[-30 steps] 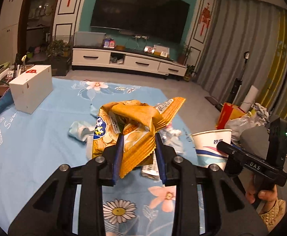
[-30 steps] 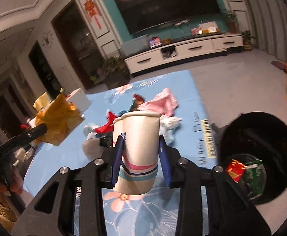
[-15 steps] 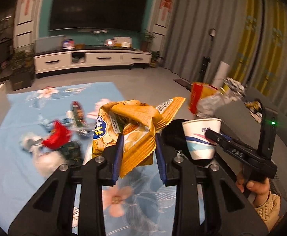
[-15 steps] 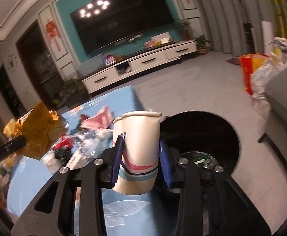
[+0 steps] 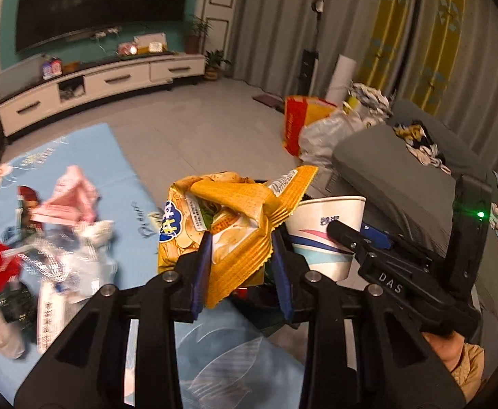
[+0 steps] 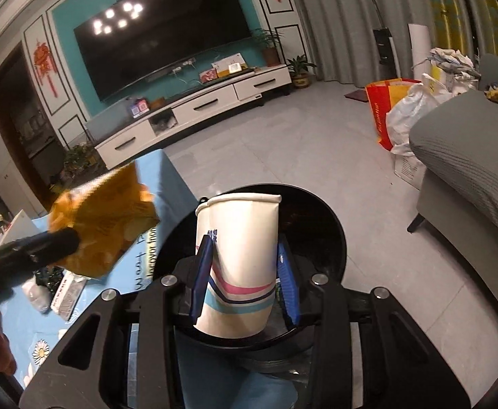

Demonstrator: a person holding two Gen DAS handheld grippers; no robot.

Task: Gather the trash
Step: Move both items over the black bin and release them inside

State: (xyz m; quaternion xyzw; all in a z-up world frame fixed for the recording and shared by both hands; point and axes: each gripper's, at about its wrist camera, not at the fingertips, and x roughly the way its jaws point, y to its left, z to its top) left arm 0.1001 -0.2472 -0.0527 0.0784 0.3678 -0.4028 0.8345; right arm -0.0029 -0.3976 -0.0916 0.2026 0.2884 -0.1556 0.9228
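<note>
A: Left wrist view. What do the left tongs (image 5: 240,266) carry?

B: A crumpled yellow crisp bag (image 5: 232,211). It stands between the two blue pads, clear of the table. The jaws are opening, yet the pads press its lower pleats on both sides.

A: And the item to its right?

B: A white paper cup (image 5: 324,225) with pink and blue stripes, upright, just beside the bag. The right tongs (image 6: 245,272) clamp it, with a pad on each side of its wall. A hand (image 5: 453,351) grips their handle at the lower right.

A: Right wrist view. Where is the cup relative to the bin (image 6: 331,225)?

B: Above the bin's round black mouth, whose rim shows behind and beside the cup. The cup does not touch the bin. What lies inside the bin cannot be told.

A: Where is the bag in this view?

B: At the left, blurred, held over the table's edge near the bin's rim. Whether any part of it is over the opening cannot be told.

A: What remains on the table?

B: A blue flowered cloth (image 5: 78,156) bearing loose litter (image 5: 44,238): pink, red and white wrappers, blurred, well left of the bag. A grey sofa (image 6: 470,156) stands right of the bin.
</note>
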